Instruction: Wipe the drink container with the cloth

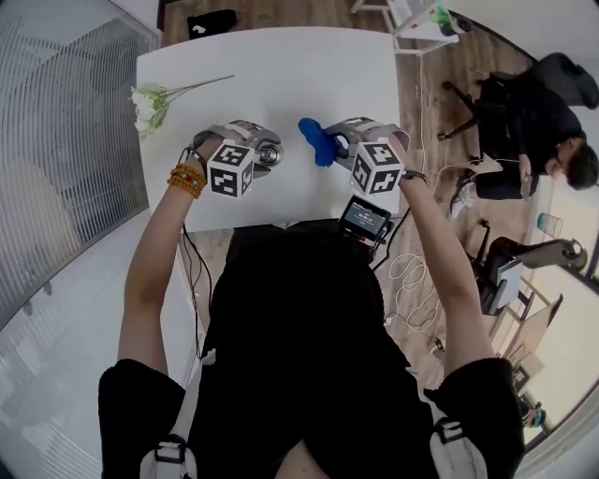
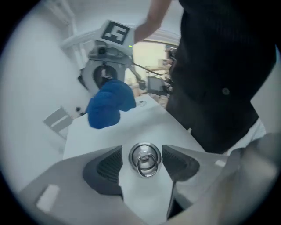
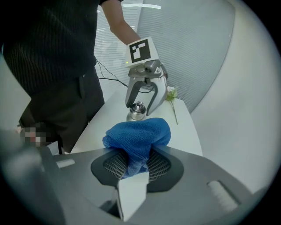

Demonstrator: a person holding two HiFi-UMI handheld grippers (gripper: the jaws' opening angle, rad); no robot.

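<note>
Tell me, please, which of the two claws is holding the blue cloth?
The right claw, its jaws pinched on the blue cloth; the left claw instead brackets the steel drink container.

- Setting: an office workroom.
- Surface [image 1: 281, 75]: white, plain, with rounded corners, standing on a wood-plank floor [image 1: 281, 13].
- Right of the surface: a black swivel chair [image 1: 566, 77], a seated person [image 1: 529, 126] bent forward, and a second chair [image 1: 547, 253] with a grey armrest.
- Left of the surface: a slatted glazed partition [image 1: 65, 122].
- Beyond the surface's far right corner: a white shelf unit [image 1: 412, 19].
- At the surface's near edge: a small screen unit [image 1: 365, 217], with white cables [image 1: 412, 281] looped on the floor beside it.
- On the surface, by its left edge: a sprig of white flowers [image 1: 150, 105].
</note>
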